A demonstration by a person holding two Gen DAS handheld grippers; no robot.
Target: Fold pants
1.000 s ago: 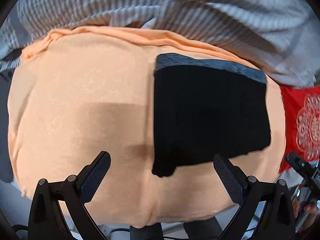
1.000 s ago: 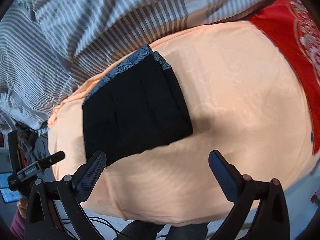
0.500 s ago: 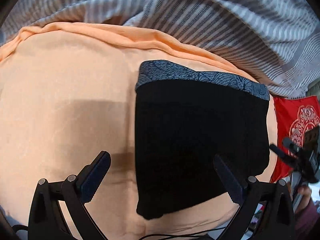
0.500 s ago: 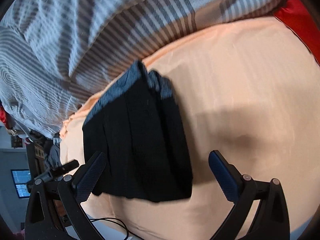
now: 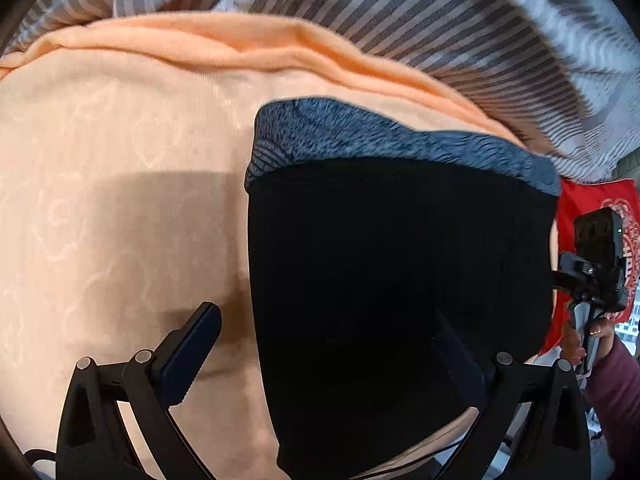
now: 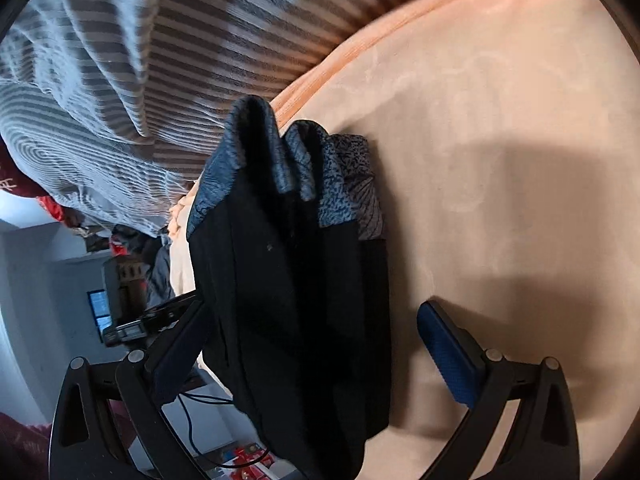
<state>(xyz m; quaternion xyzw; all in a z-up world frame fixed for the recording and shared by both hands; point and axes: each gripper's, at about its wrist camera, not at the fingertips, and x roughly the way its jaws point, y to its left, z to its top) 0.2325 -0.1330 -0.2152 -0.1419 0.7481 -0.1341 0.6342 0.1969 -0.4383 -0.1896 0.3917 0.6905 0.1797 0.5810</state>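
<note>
The pants are black, folded into a thick packet, and they lie on the peach sheet. Their grey-blue patterned waistband is at the far end of the packet, toward the striped blanket, which lies bunched up just behind the sheet's far edge.

The left gripper is wide open and holds nothing. Its left finger is over bare sheet just beside the pants, and its right finger is in front of the black cloth; I cannot tell if that finger touches the pants.

The right gripper is also wide open. The near end of the pants is between its two fingers. Its left finger is at the left edge of the packet, and its right finger, with a blue pad, is over bare sheet, apart from the pants. In this view the waistband shows several folded layers standing side by side.

To the right of the pants, in the left view, there is a red cloth with a white pattern. No containers are in view.
</note>
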